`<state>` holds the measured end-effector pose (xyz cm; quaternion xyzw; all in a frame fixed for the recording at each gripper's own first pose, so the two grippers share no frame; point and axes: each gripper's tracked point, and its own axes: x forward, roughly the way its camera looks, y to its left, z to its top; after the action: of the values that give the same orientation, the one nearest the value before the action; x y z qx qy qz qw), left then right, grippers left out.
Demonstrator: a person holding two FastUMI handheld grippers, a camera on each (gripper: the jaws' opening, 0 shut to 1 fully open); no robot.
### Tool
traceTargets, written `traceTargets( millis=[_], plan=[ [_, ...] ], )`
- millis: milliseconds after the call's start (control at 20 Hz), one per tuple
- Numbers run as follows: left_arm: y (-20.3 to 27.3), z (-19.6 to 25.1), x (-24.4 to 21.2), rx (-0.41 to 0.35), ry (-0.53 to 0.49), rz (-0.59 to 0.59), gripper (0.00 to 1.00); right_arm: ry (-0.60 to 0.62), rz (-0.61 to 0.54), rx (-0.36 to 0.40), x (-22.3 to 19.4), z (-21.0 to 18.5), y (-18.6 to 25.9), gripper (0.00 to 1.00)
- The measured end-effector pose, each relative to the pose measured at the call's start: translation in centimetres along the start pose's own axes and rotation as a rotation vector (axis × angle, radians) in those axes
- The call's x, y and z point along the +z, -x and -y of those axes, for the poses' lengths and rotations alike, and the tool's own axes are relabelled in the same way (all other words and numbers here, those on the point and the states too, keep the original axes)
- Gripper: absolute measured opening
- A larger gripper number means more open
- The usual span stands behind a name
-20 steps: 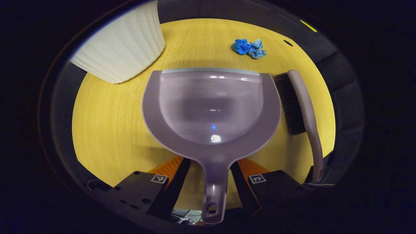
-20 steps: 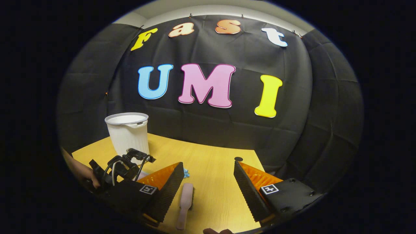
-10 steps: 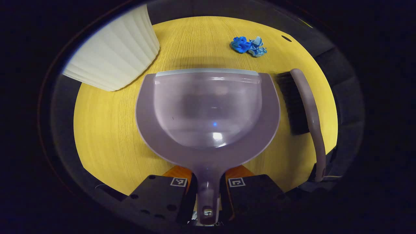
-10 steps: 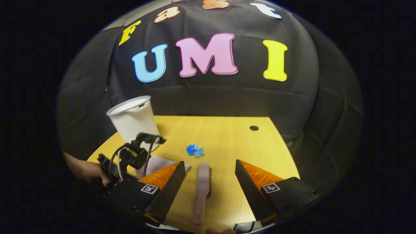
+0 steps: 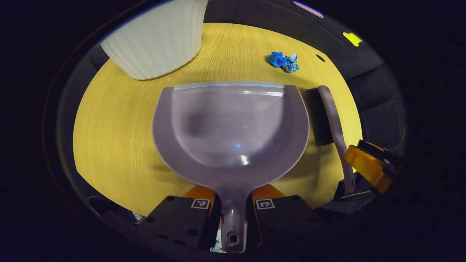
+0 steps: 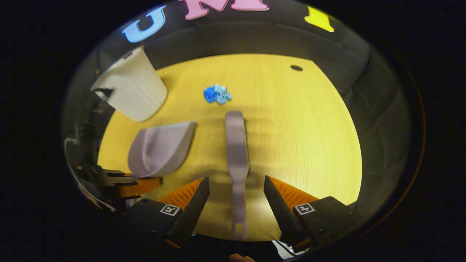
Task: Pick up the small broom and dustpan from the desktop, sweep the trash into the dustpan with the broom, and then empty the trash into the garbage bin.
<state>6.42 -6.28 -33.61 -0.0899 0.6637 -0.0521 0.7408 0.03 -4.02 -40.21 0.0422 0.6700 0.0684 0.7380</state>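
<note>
Lilac plastic is what your left tool (image 5: 233,214) now grips: its fingers have closed from a wide spread onto the handle of the dustpan (image 5: 229,123), which sits flat on the yellow bench (image 5: 116,138) with its lip facing the crumpled blue trash (image 5: 284,62). Your right tool (image 6: 235,198) has tipped down from facing the wall and now hangs spread wide, with the handle of the broom (image 6: 236,145) lying between its fingers but not pinched. So the dustpan pickup looks done and the broom grasp comes next; you will likely need to lower and close on that handle. The ribbed white garbage bin (image 5: 160,40) stands beyond the dustpan, near its left corner. No brand or readable label shows on any of these things; the tools carry only small square marker tags.
</note>
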Motion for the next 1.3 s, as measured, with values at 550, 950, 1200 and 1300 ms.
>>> traceTargets(
  millis=[550,950,1200,1300],
  plan=[
    [0.6,0.6,0.4,-0.083,-0.044,0.088,0.29,0.008,-0.218,-0.101,-0.9,1.1,-5.0,0.65],
    [0.3,0.6,0.8,-0.07,-0.054,0.053,0.3,0.083,-0.252,-0.051,0.8,1.8,-5.6,0.28],
    [0.6,0.9,1.0,-0.061,-0.093,0.045,0.3,0.079,-0.238,-0.017,4.5,3.4,-5.9,0.28],
    [0.2,0.7,1.2,-0.042,-0.094,0.03,0.29,0.053,-0.223,-0.018,6.9,4.2,-5.9,0.28]
  ],
)
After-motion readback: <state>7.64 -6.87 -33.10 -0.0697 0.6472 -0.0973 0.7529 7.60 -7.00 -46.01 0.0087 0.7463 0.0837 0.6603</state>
